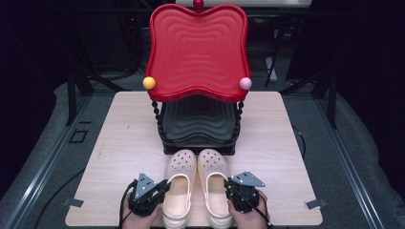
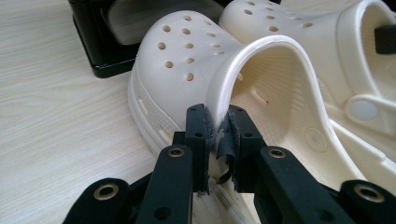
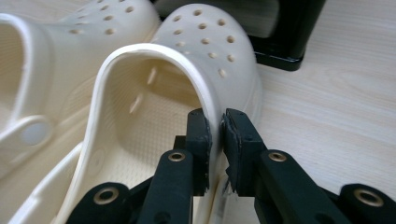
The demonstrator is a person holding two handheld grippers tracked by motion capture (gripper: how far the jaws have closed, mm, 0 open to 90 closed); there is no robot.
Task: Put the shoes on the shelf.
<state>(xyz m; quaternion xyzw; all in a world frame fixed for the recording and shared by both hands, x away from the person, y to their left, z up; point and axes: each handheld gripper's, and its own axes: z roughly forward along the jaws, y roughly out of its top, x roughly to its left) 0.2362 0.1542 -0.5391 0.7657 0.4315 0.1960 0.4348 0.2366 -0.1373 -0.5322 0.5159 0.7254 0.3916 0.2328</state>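
jaws clamp each clog's rim: left clog; right clog

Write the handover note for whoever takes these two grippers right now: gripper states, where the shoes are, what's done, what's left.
Left gripper: shut on the outer side wall of the left clog, one jaw inside the opening, one outside.
Right gripper: shut the same way on the outer side wall of the right clog.
Both cream clogs lie side by side on the wooden table, toes towards the black lower shelf of the two-tier rack, whose red top tray is bare.
Done: both shoes gripped.
Left: probably lift them and set them on the rack; neither shoe looks raised yet.
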